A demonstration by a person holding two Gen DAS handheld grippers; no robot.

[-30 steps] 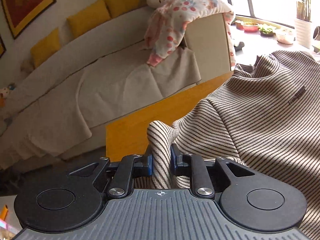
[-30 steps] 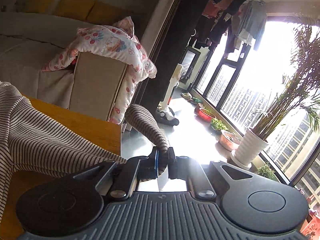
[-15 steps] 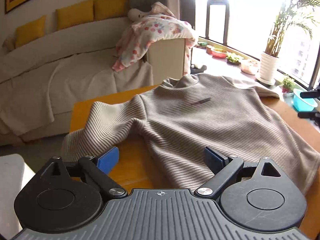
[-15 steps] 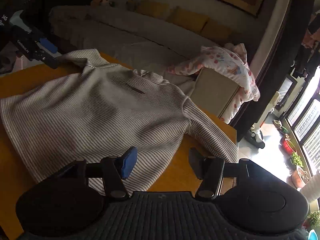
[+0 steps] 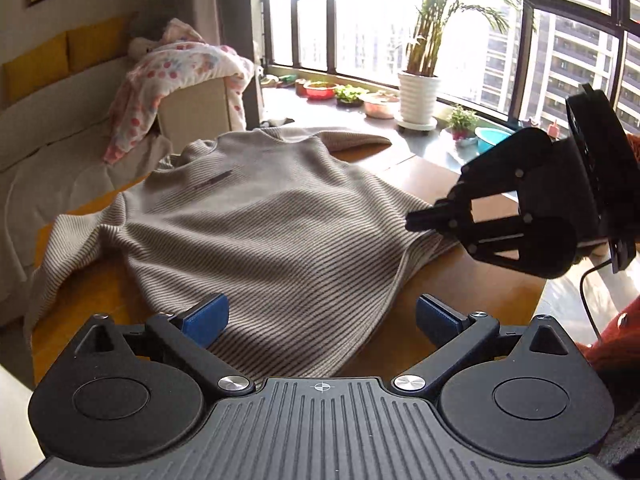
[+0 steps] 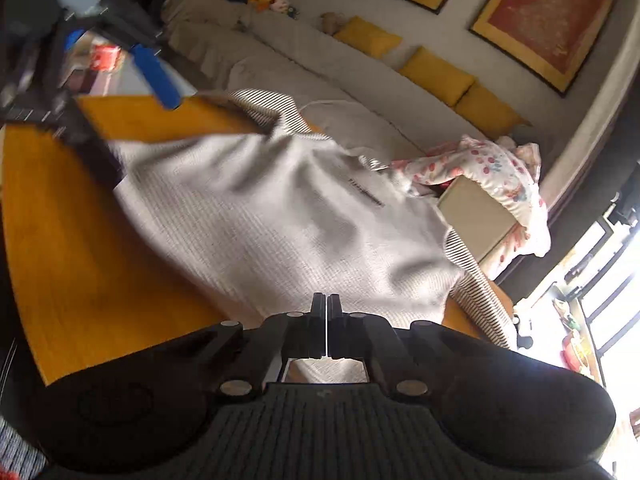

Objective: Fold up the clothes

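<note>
Colours in the room

The sweater (image 5: 272, 224) is light beige with thin dark stripes and a small dark label on the chest. The table (image 6: 72, 240) under it is bright orange-yellow wood. The left gripper (image 5: 320, 316) is black with blue pads (image 5: 206, 314). The right gripper (image 6: 327, 308) is all black. The sofa (image 6: 320, 68) is pale beige with yellow cushions (image 6: 436, 74). A white blanket (image 5: 180, 76) has red and pink spots. The pictures (image 6: 544, 20) are red with yellow frames. The plant pot (image 5: 418, 98) is white.
</note>
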